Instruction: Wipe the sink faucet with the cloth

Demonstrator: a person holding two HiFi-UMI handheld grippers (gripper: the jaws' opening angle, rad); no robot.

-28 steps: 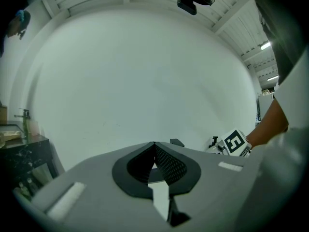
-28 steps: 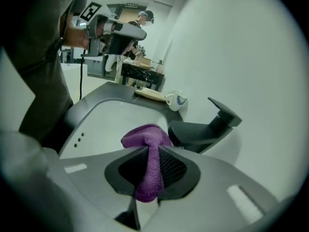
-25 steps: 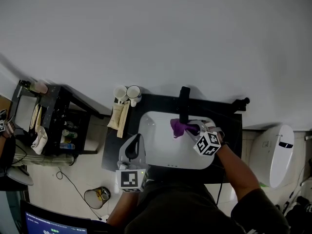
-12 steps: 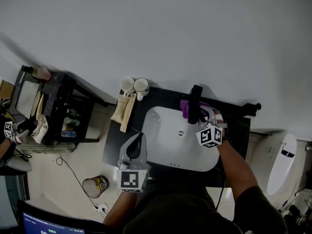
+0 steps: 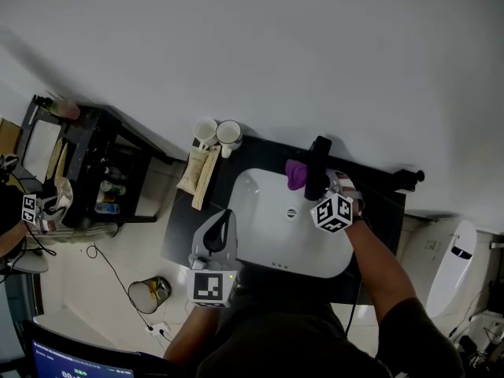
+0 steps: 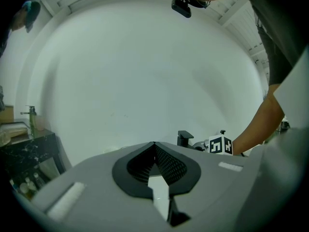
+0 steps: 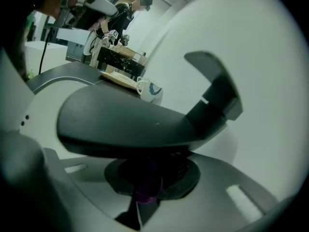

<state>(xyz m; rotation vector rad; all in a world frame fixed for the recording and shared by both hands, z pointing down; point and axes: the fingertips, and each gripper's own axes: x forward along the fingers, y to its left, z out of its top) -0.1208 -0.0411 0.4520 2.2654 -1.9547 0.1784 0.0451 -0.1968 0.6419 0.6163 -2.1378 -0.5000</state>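
The purple cloth is bunched against the left side of the black faucet, over the back rim of the white sink. My right tool is pinching it. In the right gripper view a fold of the purple fabric sits between the two jaws, and the dark spout runs straight across just above them, so close that I cannot tell whether the cloth touches its underside there. The faucet stands at the back edge of the dark counter, close to the wall, with the right tool's marker cube just in front of it over the basin. My left tool hovers over the front left corner of the sink, well apart from the faucet. Its jaws are pressed together with nothing between them, and the left gripper view shows their ribbed pads meeting at the tip. At the counter's back left corner stand two white mugs side by side. A tan flat bundle lies just in front of them along the left edge. Off the counter to the left there is a black rack holding small items, and a waste bin sits on the floor below. A white toilet stands to the right of the counter.
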